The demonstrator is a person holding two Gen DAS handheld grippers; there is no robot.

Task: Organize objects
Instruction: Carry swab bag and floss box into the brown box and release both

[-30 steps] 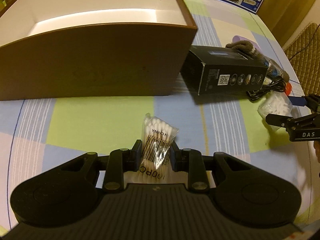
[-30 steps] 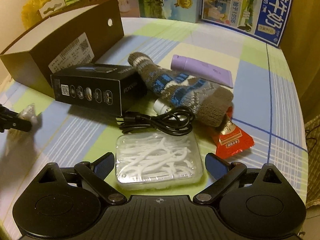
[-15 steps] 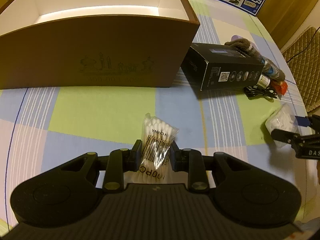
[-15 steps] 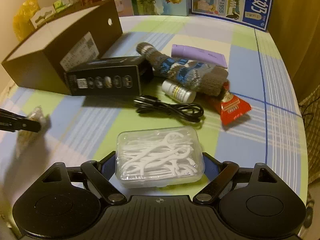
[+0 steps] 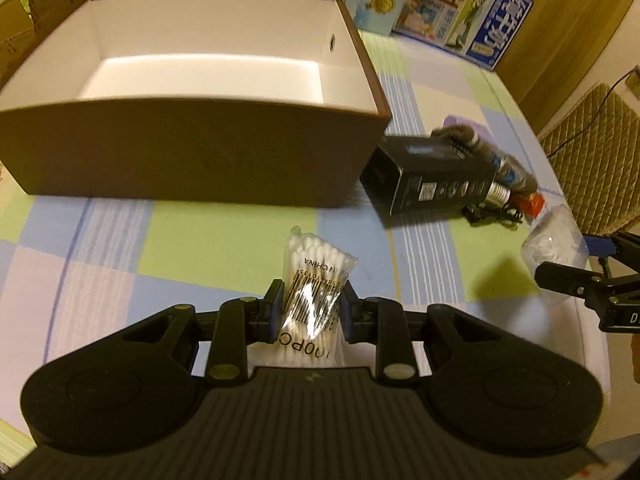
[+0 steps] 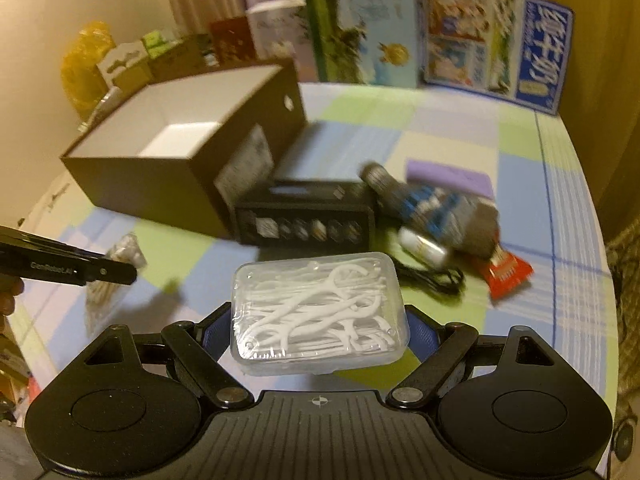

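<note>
The left gripper (image 5: 311, 307), low in the centre of its own view, is clamped on a packet of cotton swabs (image 5: 316, 276) that stands up between its pads, clear of the checked tablecloth (image 5: 224, 248). The right gripper (image 6: 320, 320), its jaws having just been closing, pinches a clear case of floss picks (image 6: 318, 308) by its two ends. Both grippers tilt steeply down toward the table. The step in hand looks like carrying both items to the open brown box (image 5: 192, 152), which fills the upper left of the left view and appears empty. Next, each gripper must clear the near wall before letting go inside.
</note>
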